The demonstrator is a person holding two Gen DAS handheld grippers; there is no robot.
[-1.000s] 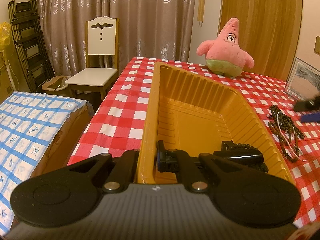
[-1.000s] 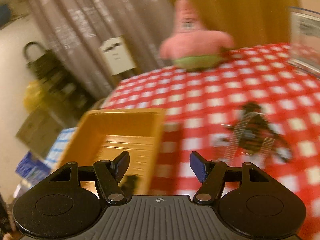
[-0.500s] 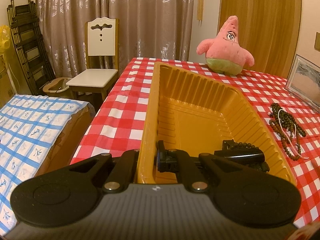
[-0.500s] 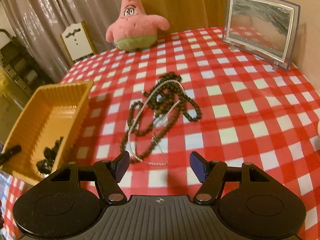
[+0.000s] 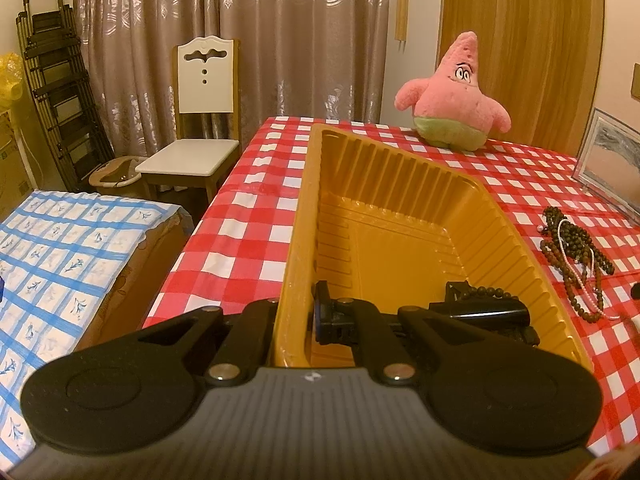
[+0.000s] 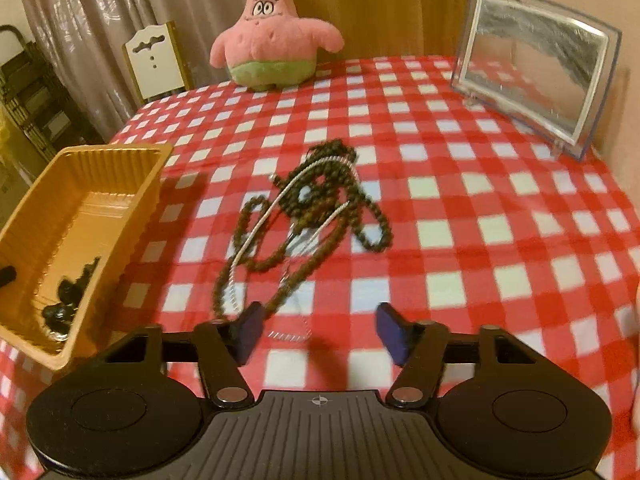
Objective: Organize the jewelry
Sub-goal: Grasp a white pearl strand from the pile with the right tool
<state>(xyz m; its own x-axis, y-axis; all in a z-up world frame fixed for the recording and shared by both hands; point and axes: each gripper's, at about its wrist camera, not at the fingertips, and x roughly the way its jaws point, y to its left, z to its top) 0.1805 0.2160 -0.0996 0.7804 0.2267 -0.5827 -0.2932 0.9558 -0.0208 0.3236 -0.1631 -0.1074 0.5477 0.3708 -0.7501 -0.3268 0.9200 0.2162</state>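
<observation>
Left wrist: left gripper [image 5: 294,320] fingers are clamping the near wall of the yellow tray [image 5: 400,216], sitting by the bench's left edge w/ dark beads inside.

Right wrist: right gripper [image 6: 320,332] fingers are half-open and closing, nothing pinched; bead necklaces [image 6: 304,216] are lying mid-bench, near ends just btw fingertips.
</observation>
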